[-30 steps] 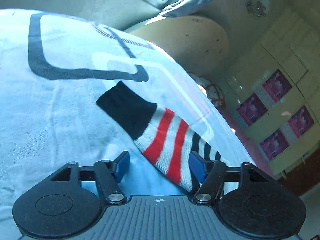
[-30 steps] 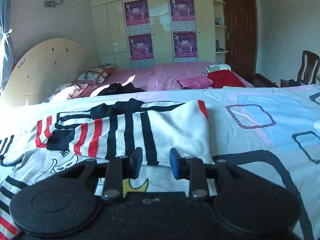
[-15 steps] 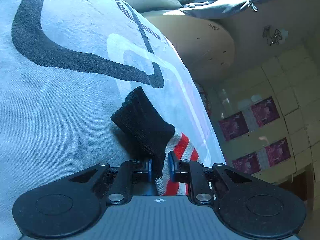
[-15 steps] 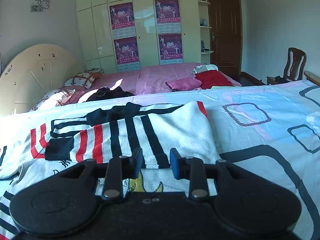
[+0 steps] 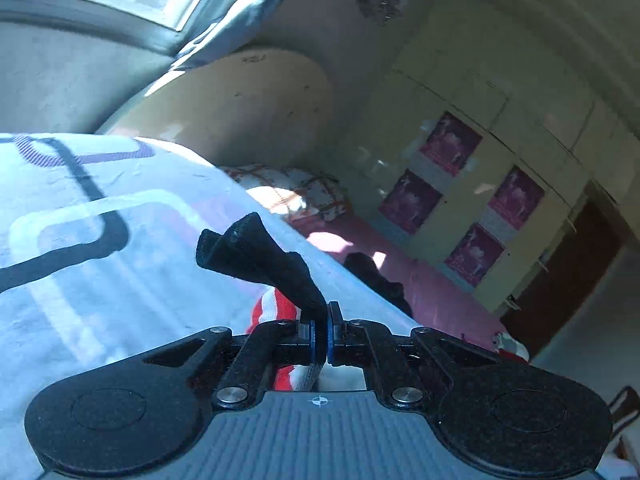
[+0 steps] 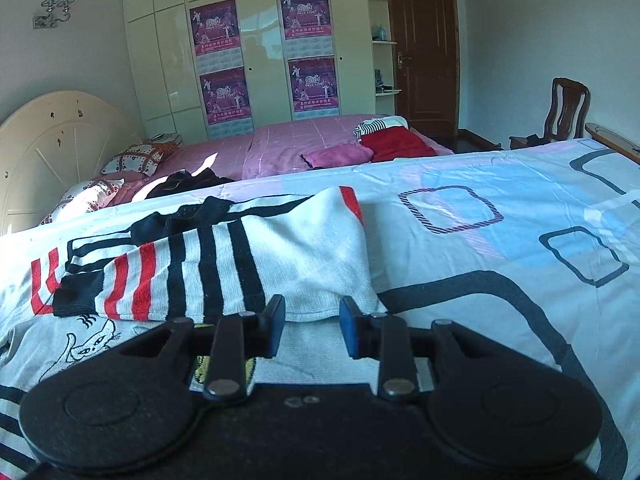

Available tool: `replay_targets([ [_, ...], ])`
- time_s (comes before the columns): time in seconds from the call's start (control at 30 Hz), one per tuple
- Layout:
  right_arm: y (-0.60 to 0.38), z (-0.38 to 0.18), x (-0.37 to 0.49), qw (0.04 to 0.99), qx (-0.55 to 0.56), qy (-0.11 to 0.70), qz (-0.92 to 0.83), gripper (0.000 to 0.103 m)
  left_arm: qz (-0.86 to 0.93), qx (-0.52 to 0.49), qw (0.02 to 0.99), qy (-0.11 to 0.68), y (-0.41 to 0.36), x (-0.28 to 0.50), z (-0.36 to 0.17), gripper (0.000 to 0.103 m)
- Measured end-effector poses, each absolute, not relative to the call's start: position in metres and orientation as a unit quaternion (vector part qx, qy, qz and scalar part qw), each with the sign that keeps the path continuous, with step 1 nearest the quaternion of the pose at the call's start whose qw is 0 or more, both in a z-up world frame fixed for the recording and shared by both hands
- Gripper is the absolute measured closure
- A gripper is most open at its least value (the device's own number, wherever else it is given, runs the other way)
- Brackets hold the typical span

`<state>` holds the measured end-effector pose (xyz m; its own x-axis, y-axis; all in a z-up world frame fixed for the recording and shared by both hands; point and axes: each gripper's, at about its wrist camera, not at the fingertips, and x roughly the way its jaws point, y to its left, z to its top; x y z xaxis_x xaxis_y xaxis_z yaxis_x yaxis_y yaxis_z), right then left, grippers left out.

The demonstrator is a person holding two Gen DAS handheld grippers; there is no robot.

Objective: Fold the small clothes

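Note:
My left gripper is shut on the black cuff of a striped sweater sleeve and holds it lifted off the bed; red and white stripes hang below the jaws. In the right wrist view the white sweater with black and red stripes lies on the bed, one sleeve folded across its body. My right gripper is open and empty, just in front of the sweater's hem over a white cat-print garment.
The bed has a pale sheet with black rectangle outlines. Behind it stands a pink bed with a cream headboard, pillows, and red and pink clothes. A wardrobe, a door and a wooden chair line the far walls.
My left gripper closed on the black cuff and lifted the sleeve up off the sheet. My right gripper stayed open and shifted only slightly in front of the sweater.

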<state>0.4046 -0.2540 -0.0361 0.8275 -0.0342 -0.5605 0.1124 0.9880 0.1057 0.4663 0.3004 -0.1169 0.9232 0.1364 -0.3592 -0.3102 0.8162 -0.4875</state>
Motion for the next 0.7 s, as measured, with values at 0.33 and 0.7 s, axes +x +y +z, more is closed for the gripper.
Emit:
replay_targets([
  [0.33, -0.308, -0.03, 0.392, 0.954, 0.081, 0.284, -0.055, 0.073, -0.025, -0.165, 0.958, 0.232, 0.092, 0.553, -0.105, 0.099],
  [0.7, -0.37, -0.036, 0.379, 0.944, 0.125, 0.294, -0.081, 0.06, -0.135, -0.074, 0.941, 0.301, -0.058, 0.542, -0.137, 0.044],
])
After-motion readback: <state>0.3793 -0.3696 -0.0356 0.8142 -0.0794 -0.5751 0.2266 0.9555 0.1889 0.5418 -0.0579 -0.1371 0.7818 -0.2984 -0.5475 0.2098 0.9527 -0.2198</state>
